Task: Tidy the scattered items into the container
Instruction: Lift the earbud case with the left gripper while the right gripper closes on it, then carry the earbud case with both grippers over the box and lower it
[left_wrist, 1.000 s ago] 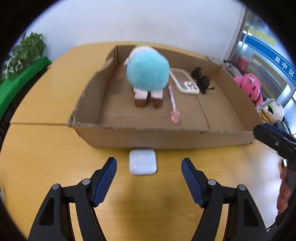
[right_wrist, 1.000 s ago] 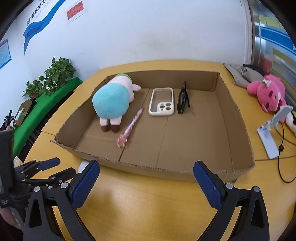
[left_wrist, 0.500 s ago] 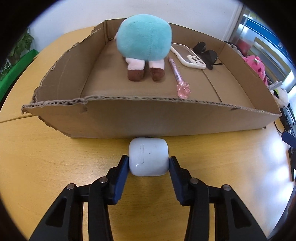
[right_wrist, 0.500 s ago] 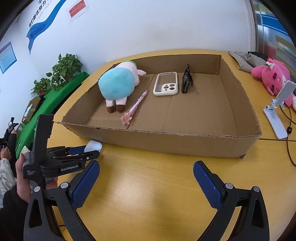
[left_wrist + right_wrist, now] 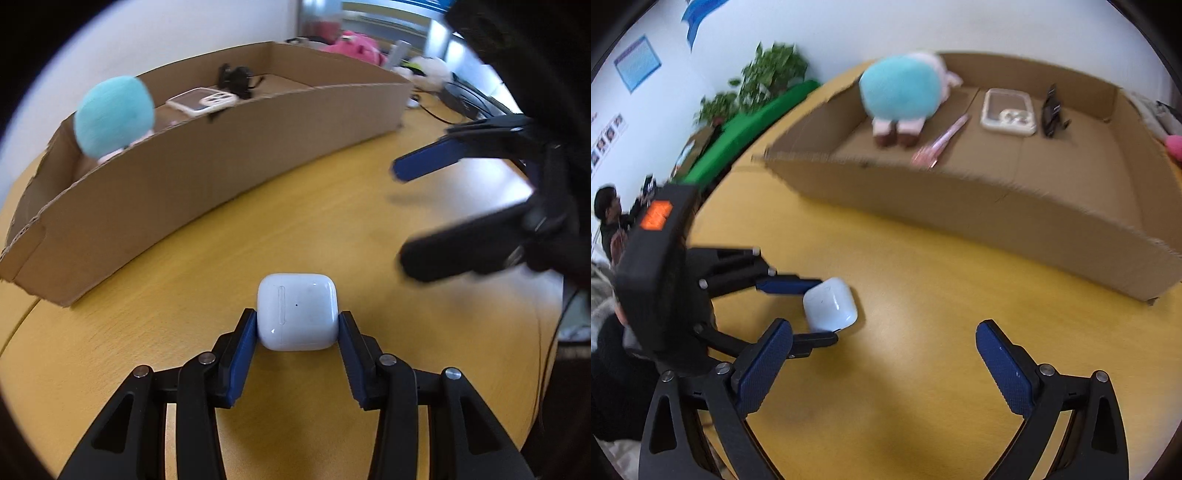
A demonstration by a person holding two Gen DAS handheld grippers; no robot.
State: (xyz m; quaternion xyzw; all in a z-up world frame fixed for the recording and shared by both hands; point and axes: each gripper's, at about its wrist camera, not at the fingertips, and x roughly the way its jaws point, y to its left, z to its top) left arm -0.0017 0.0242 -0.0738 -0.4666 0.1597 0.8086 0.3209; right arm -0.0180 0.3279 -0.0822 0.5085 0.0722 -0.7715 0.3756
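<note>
My left gripper (image 5: 297,325) is shut on a white earbuds case (image 5: 297,311), held just above the yellow table in front of the cardboard box (image 5: 221,155). In the right wrist view the case (image 5: 830,304) sits between the left gripper's fingers (image 5: 786,286) at the left. My right gripper (image 5: 884,354) is open and empty over the table, near the box's (image 5: 960,206) front wall. It shows in the left wrist view at the right (image 5: 417,206). The box holds a teal plush toy (image 5: 901,92), a pink pen (image 5: 940,142), a phone case (image 5: 1008,114) and black sunglasses (image 5: 1052,110).
Pink plush toy (image 5: 356,42), white plush and cables (image 5: 443,107) lie right of the box. Potted plants (image 5: 768,77) and a green surface stand beyond the table's left edge. A person (image 5: 607,214) sits far left.
The left gripper with the earbuds case has pulled back from the box and turned left. The right gripper has swung in close beside the left one.
</note>
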